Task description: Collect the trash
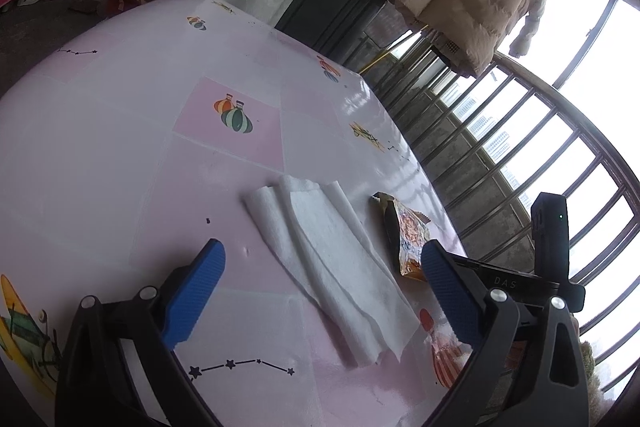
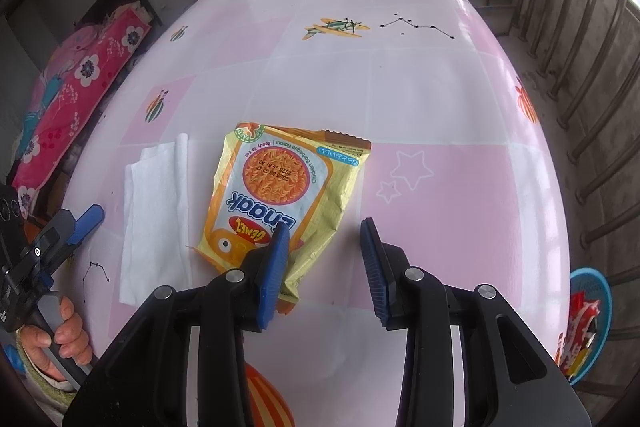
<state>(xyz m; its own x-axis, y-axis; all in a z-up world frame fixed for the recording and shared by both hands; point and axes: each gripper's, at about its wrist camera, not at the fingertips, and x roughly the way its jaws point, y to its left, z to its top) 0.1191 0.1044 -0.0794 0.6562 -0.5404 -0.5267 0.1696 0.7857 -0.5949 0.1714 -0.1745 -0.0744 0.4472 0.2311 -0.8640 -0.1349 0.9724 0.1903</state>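
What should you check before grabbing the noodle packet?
1. Right gripper open: ok, jaws apart, nothing held.
2. Noodle packet lined up: not ok; one finger overlaps its near corner, and most of it lies left of the gap.
3. Packet free of the paper towel: ok, they lie side by side on the table.
4. Left gripper out of the way: ok, open over the towel.
5. Blue bin for trash: ok, visible past the table's right edge, wrappers already inside.
6. Packet empty: cannot tell.

Snack packet (image 2: pixel 280 195) reads "Enaak", "Chicken Barbeque Flavour"; gripper (image 1: pixel 505 282) "DAS"
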